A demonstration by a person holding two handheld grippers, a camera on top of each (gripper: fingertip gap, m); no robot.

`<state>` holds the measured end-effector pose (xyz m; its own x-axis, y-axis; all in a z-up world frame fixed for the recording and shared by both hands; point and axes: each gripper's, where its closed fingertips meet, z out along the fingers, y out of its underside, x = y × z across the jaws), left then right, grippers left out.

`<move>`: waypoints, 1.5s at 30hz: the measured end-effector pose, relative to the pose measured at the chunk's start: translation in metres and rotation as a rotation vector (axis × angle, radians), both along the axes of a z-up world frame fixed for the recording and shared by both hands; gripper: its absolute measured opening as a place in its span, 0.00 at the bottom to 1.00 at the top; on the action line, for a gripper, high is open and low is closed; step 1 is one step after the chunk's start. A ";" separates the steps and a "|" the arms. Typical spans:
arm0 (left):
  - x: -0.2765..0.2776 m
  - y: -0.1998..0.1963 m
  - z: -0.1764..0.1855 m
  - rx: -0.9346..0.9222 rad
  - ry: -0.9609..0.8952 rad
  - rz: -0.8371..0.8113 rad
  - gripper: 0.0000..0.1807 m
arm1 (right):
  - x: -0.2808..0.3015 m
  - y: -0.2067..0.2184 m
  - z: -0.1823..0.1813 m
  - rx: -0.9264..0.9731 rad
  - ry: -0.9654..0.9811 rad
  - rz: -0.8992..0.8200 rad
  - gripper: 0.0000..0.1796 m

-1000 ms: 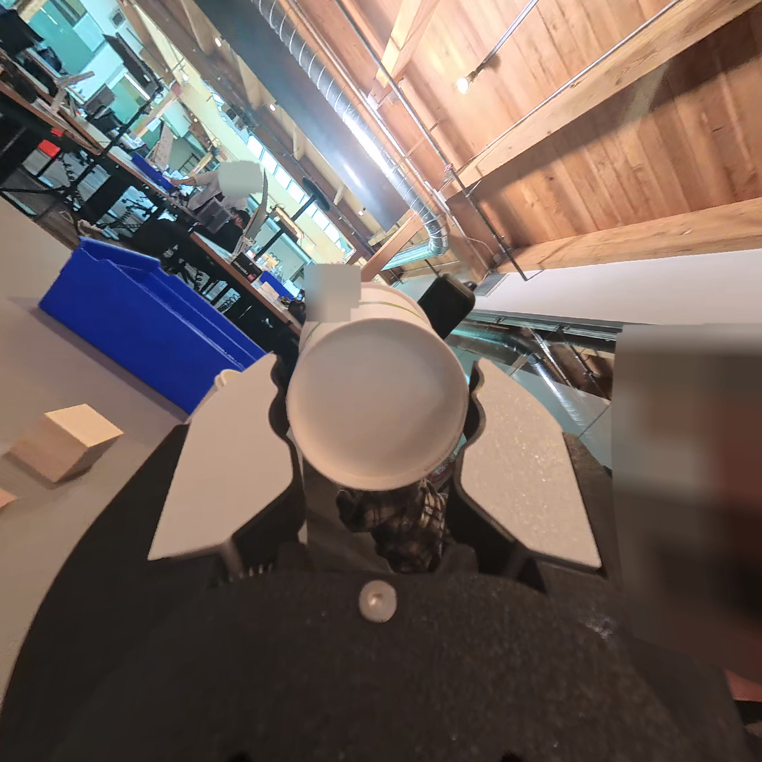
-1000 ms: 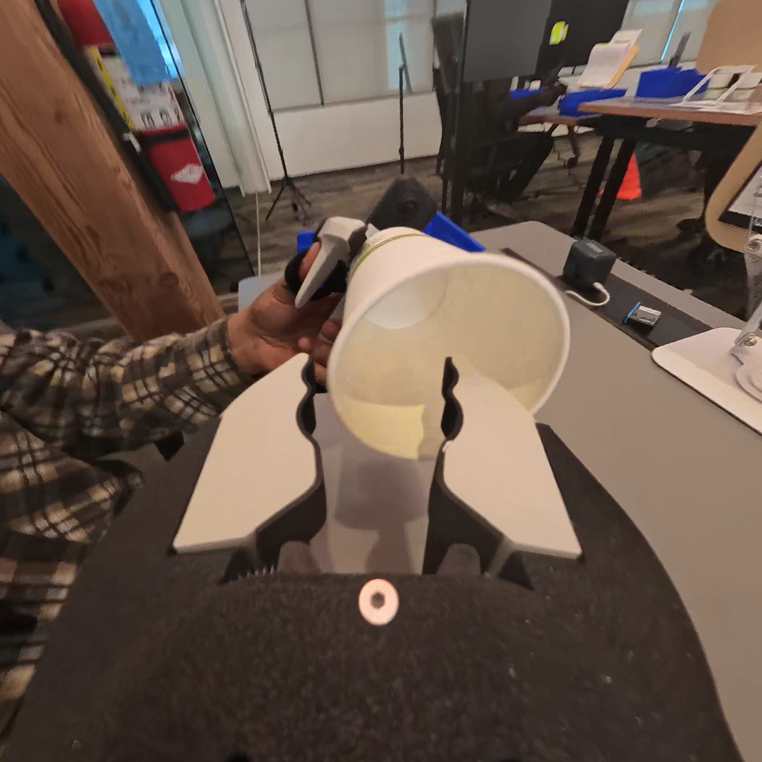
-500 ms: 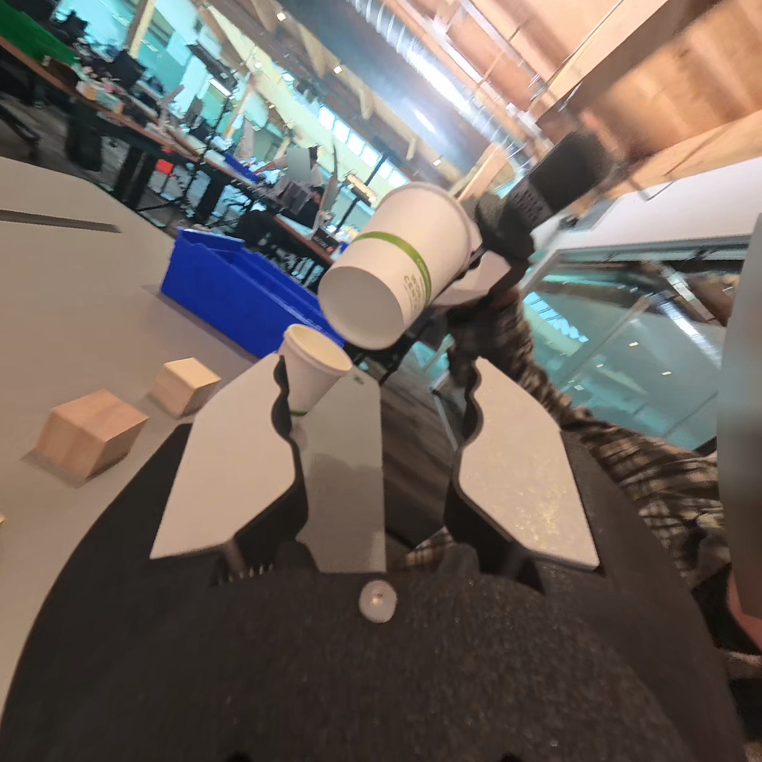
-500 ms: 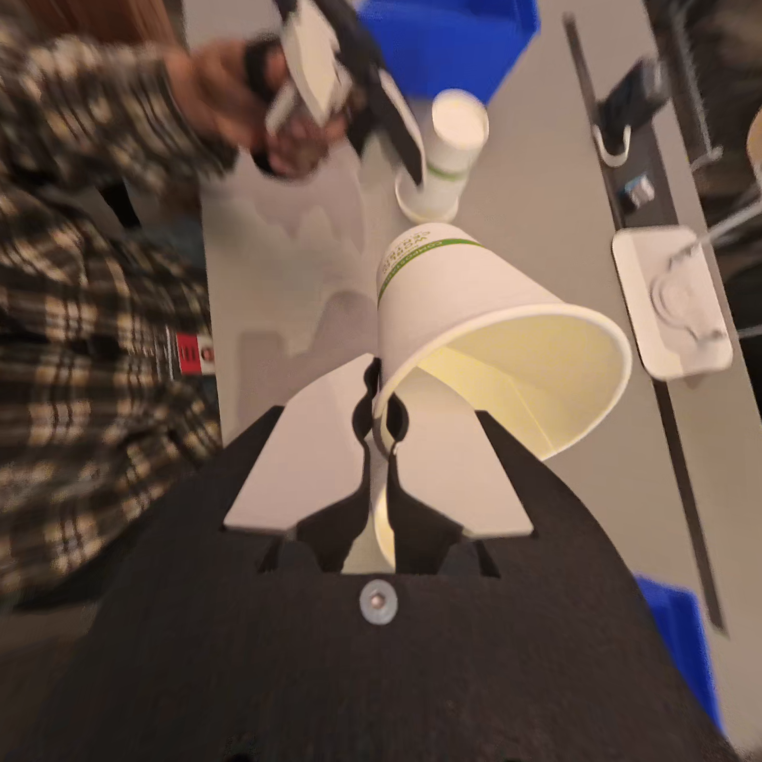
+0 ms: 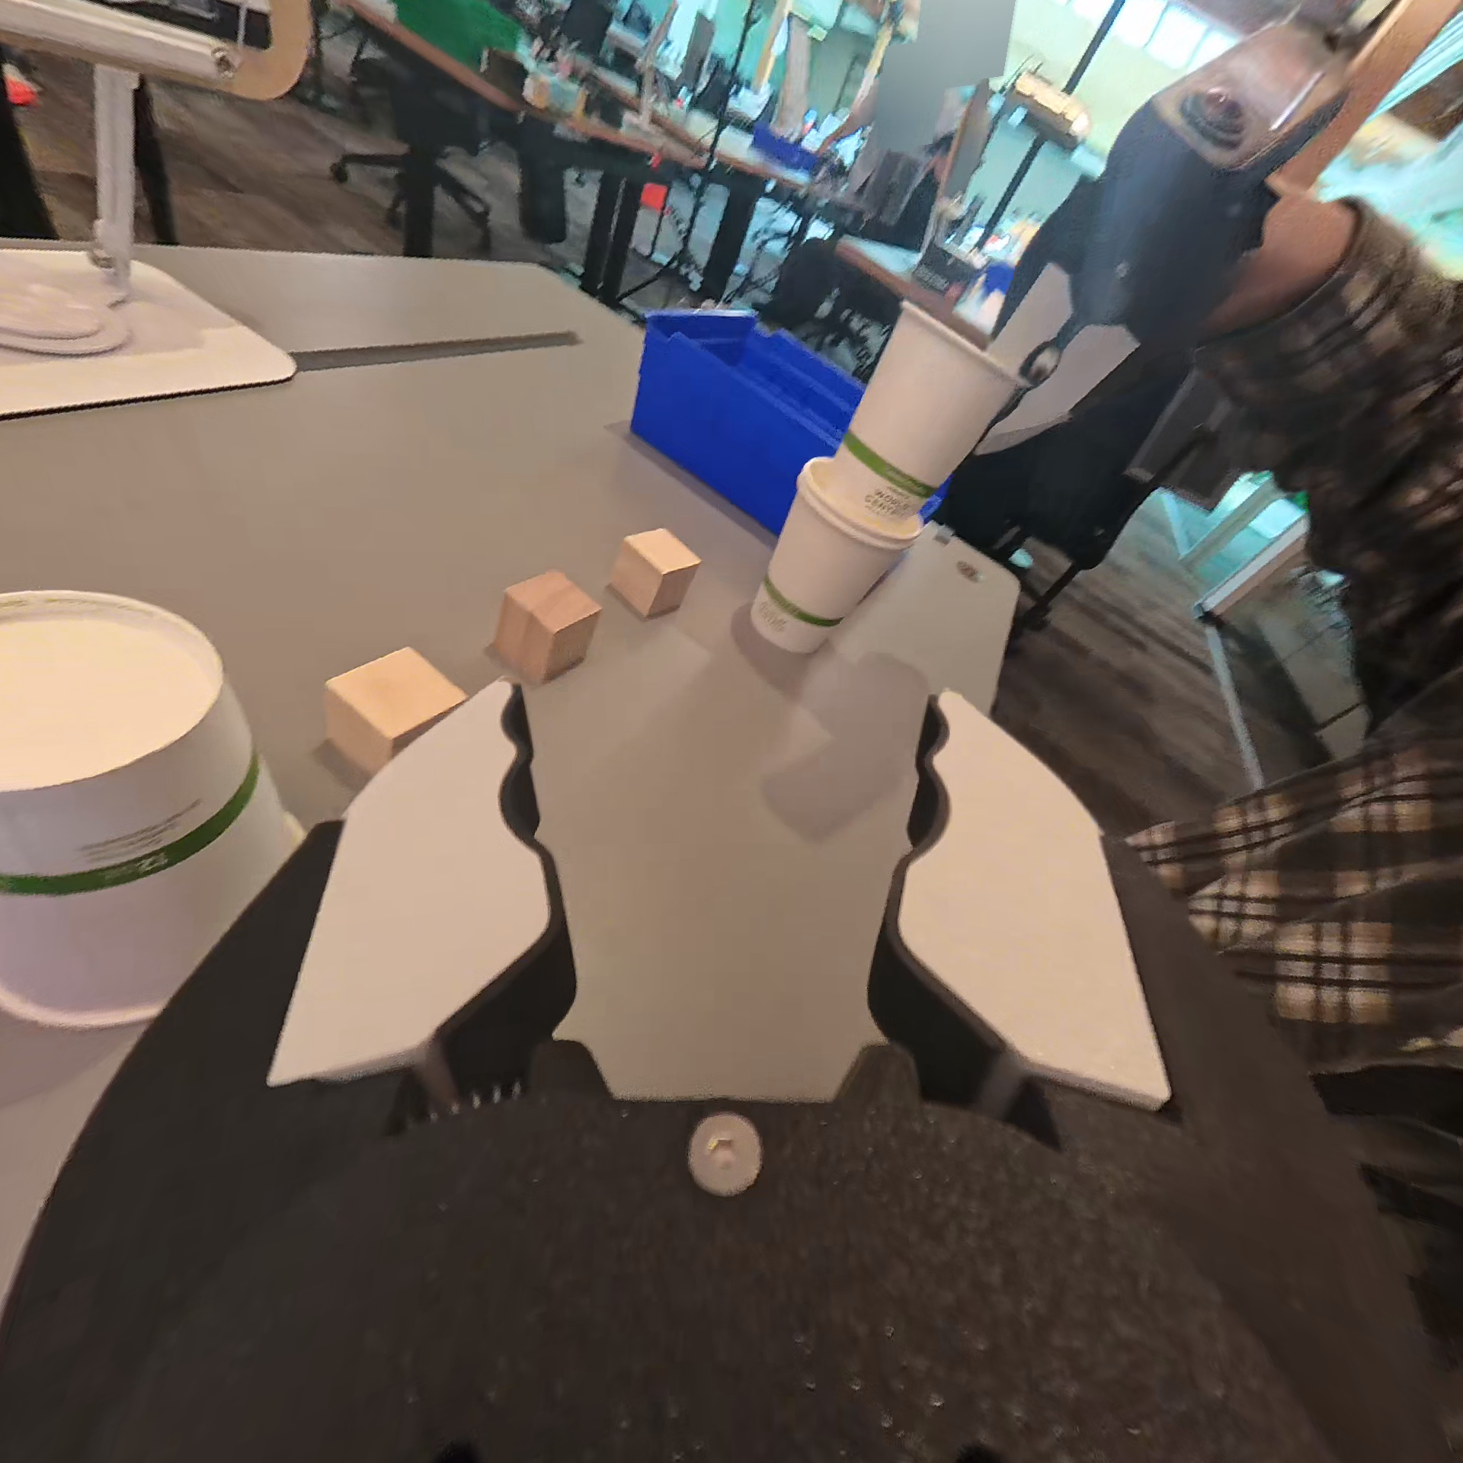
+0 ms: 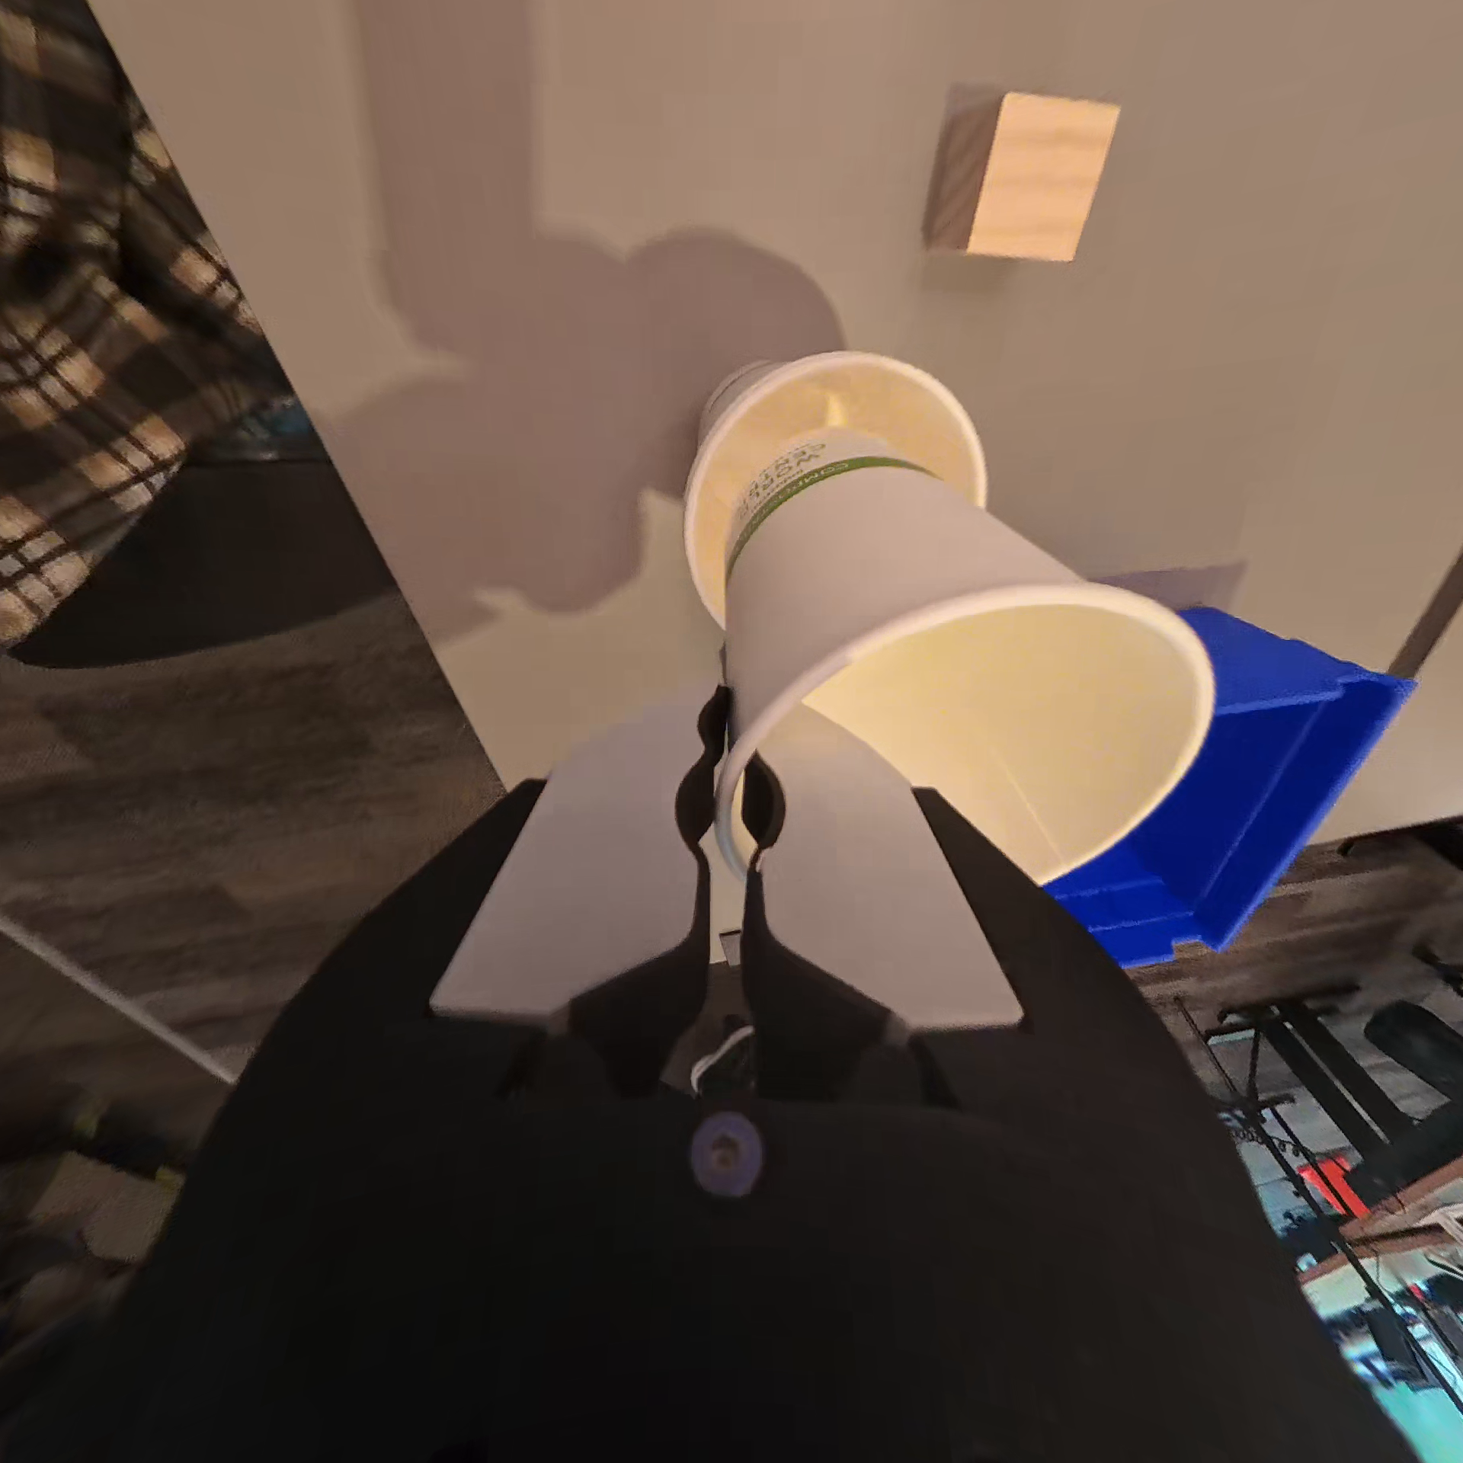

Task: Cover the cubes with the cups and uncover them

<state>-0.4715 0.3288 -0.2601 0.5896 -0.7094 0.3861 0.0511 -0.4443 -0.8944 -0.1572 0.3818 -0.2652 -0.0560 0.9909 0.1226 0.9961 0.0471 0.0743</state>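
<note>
The white paper cup with a green band [image 6: 910, 633] hung mouth-up from the right gripper [image 6: 732, 760], whose fingers were nipped nearly together on its rim, its base entering a second white paper cup [image 6: 823, 419] standing upright at the grey bench [image 5: 396, 491] edge. Thin and light, such a cup would likely crush under a hard squeeze; the rolled rim looked like the stiffest place to pinch. Three pale wooden cubes [image 5: 546, 625] sat uncovered in a row nearby, well apart from the stack. An inverted white cup [image 5: 103, 799] stood beside the left gripper [image 5: 724, 760], fingers spread wide and empty. A blue plastic bin [image 5: 728, 419] lay behind.
</note>
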 end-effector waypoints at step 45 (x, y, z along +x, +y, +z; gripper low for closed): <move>-0.102 0.114 -0.096 -0.483 1.181 -0.318 0.78 | -0.031 -0.120 -0.004 0.004 1.199 -0.206 0.59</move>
